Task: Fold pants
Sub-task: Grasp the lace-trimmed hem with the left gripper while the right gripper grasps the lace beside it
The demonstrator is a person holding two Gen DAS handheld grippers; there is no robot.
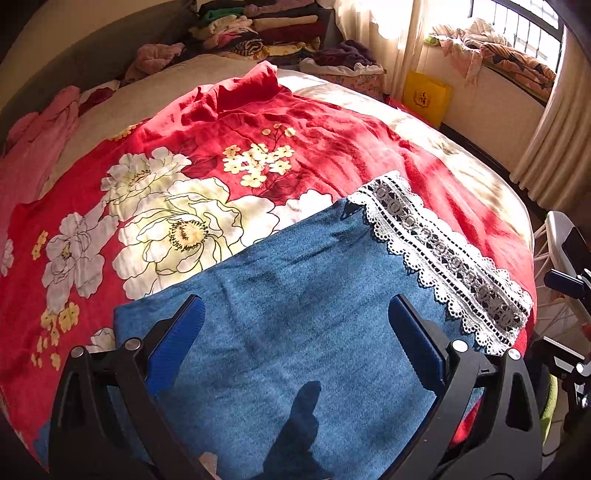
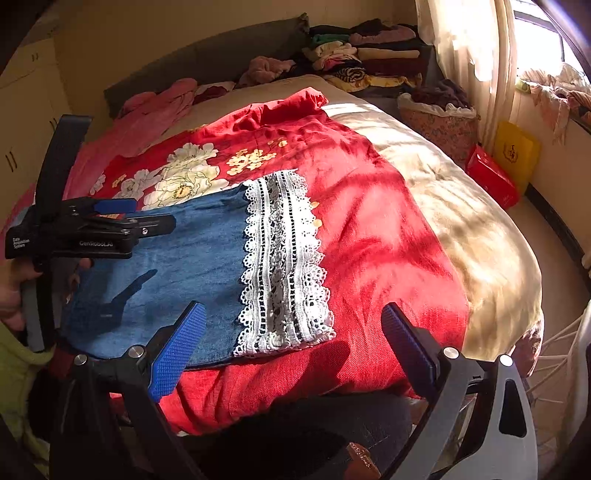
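Blue denim pants [image 1: 295,295] with a white lace hem [image 1: 443,254] lie flat and folded on a red floral bedspread [image 1: 166,206]. My left gripper [image 1: 295,314] is open and empty, hovering above the denim. In the right wrist view the pants [image 2: 184,258] and lace hem [image 2: 284,266] lie to the left. My right gripper [image 2: 293,321] is open and empty above the near edge by the lace. The left gripper's body [image 2: 81,229] shows at the far left, over the pants.
The bed [image 2: 461,221] has a beige cover on its right side. Stacks of folded clothes [image 1: 258,33] and a pink garment [image 2: 155,110] lie at the head. A basket [image 2: 439,122], a red box [image 2: 491,177] and a yellow bag [image 1: 426,96] stand right of the bed by the curtains.
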